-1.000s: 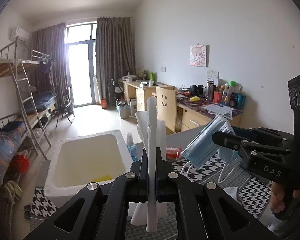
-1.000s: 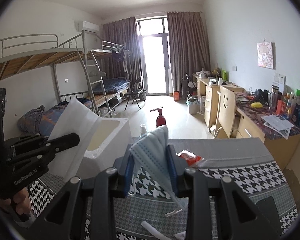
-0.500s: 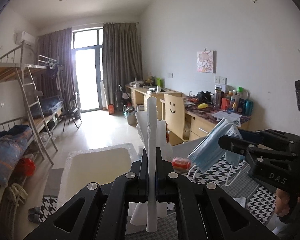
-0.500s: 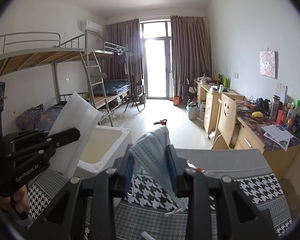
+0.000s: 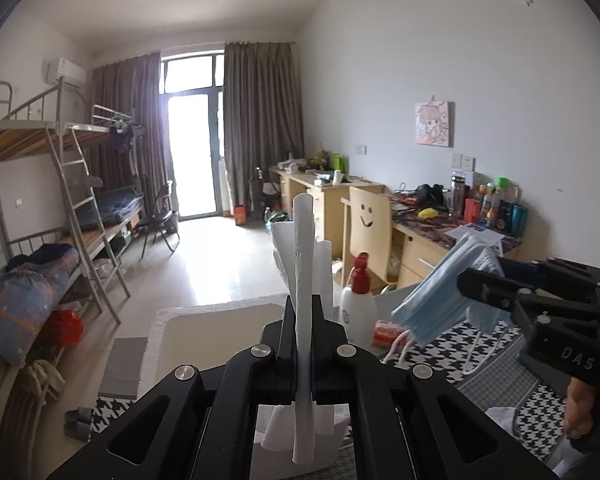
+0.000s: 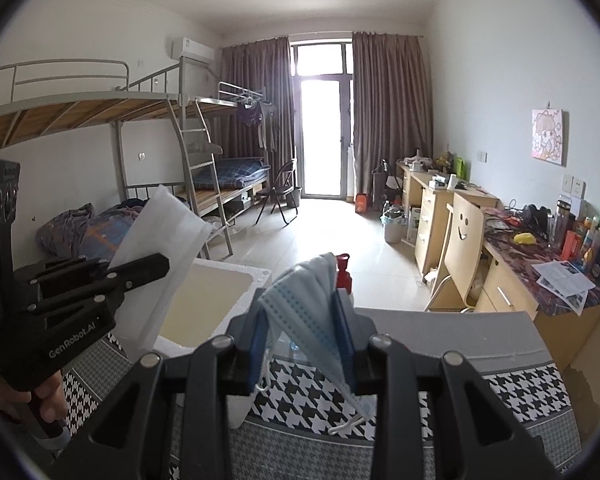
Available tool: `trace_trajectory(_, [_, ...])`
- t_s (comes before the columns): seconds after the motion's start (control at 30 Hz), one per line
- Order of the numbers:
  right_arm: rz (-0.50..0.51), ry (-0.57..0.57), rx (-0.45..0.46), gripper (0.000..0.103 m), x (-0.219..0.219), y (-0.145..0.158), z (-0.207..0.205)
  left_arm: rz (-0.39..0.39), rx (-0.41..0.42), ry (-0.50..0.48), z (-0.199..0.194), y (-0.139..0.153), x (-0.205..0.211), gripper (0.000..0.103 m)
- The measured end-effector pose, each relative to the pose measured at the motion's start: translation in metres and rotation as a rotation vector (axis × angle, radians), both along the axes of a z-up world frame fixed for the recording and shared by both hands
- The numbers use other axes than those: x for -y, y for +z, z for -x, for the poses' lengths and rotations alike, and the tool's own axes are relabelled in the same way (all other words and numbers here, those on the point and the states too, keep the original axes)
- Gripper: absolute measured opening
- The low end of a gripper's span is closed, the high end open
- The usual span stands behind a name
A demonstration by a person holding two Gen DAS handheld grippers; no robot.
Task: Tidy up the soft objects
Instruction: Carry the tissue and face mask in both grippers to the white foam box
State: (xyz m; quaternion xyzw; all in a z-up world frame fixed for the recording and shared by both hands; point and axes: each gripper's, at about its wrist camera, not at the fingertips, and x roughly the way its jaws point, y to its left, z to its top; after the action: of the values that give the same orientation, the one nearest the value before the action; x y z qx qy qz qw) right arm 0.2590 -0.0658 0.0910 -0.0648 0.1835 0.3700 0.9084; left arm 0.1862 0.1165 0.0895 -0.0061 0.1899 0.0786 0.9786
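Mid-task — both items lifted, neither stowed. Left tongs (image 5: 304, 312) clenched on folded white tissue (image 5: 303, 248); right tongs (image 6: 302, 312) clenched on blue mask (image 6: 300, 300), both above houndstooth surface (image 6: 440, 396). Foam box (image 6: 204, 304) far left — likely drop spot.

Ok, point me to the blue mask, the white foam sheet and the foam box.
blue mask (image 6: 308, 308), right wrist view, pleated panel between the fingers.
white foam sheet (image 5: 304, 248), left wrist view, its upright edge.
foam box (image 6: 236, 270), right wrist view, far rim.
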Motion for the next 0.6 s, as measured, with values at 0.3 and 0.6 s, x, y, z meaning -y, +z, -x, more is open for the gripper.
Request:
trace_trajectory(0.3, [-0.015, 0.010, -0.005, 0.036, -0.008, 0.005, -0.009, -0.002, -0.014, 0.044, -0.008, -0.001, -0.013, 0.004])
trace_trajectory(0.6, [-0.020, 0.037, -0.010, 0.036, -0.023, 0.007, -0.014, 0.003, -0.036, 0.073, -0.016, -0.006, -0.021, 0.004])
